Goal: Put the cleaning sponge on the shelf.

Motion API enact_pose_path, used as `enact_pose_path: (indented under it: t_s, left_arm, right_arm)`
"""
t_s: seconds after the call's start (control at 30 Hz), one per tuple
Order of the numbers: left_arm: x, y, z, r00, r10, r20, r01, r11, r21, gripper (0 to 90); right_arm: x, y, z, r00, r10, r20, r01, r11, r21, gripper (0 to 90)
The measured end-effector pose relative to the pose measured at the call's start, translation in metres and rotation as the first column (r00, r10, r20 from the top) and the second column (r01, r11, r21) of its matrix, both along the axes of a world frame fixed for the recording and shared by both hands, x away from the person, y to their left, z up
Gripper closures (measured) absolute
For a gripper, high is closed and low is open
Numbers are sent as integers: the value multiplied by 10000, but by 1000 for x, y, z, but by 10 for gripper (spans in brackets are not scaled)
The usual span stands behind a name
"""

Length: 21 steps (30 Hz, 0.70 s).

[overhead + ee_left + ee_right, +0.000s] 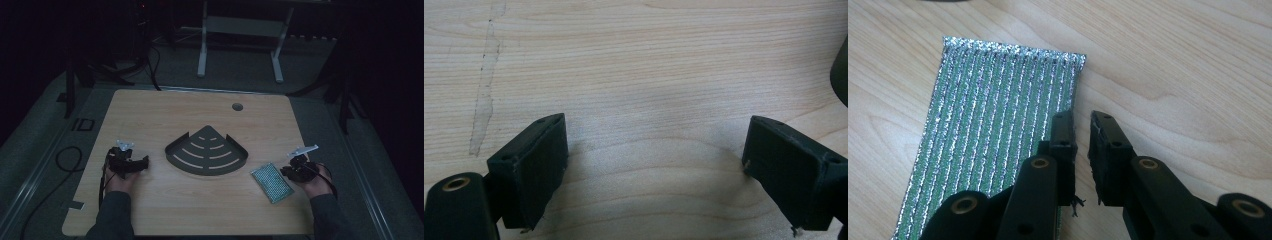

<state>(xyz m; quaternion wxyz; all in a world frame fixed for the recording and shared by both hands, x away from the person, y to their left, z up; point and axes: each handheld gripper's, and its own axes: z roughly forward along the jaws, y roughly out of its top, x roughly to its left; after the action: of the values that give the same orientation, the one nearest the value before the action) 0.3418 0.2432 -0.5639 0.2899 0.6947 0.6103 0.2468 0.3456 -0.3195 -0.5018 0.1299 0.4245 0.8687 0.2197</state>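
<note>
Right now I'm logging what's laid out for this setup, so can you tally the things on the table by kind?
Dark slotted corner shelf: 1
Green-and-silver scouring pad: 1
Handheld grippers: 2, the left gripper and the right gripper
Total: 4, all on the wooden table

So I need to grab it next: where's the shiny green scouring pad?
The shiny green scouring pad lies flat on the wooden table, at the high view's lower right, between the dark fan-shaped rack and the right tool.

tongs: 2 (left tongs, right tongs) | green sponge: 1 | corner shelf: 1 | table: 1
</note>
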Motion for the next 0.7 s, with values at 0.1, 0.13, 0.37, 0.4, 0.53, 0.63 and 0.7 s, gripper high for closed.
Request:
enact_pose_path:
  t_s: [0.1,0.13,0.37,0.4,0.53,0.63,0.7]
  left_arm:
    - [0,0,0,10000,2,-1,-2,10000,-2,115]
    - [0,0,0,10000,0,1,0,10000,0,115]
    - [0,0,0,10000,-1,0,1,10000,-3,115]
    - [0,0,0,10000,1,2,-1,10000,-2,115]
    - [0,0,0,10000,-2,2,2,10000,-3,115]
    - [0,0,0,10000,0,3,0,10000,-1,115]
    - [0,0,0,10000,-1,3,1,10000,-1,115]
  right_arm:
    - [3,0,1,9997,-37,-226,38,10000,38,778]
    - [3,0,1,9994,-69,-340,72,9999,74,771]
    - [10,-1,3,9944,-173,-1039,198,9995,236,756]
    - [11,-1,4,9940,-153,-1083,177,9996,204,755]
    - [14,1,5,9902,-160,-1386,182,9997,150,755]
    - [16,3,6,9879,-199,-1540,207,9998,33,753]
    - [18,3,6,9860,-216,-1652,226,9997,44,747]
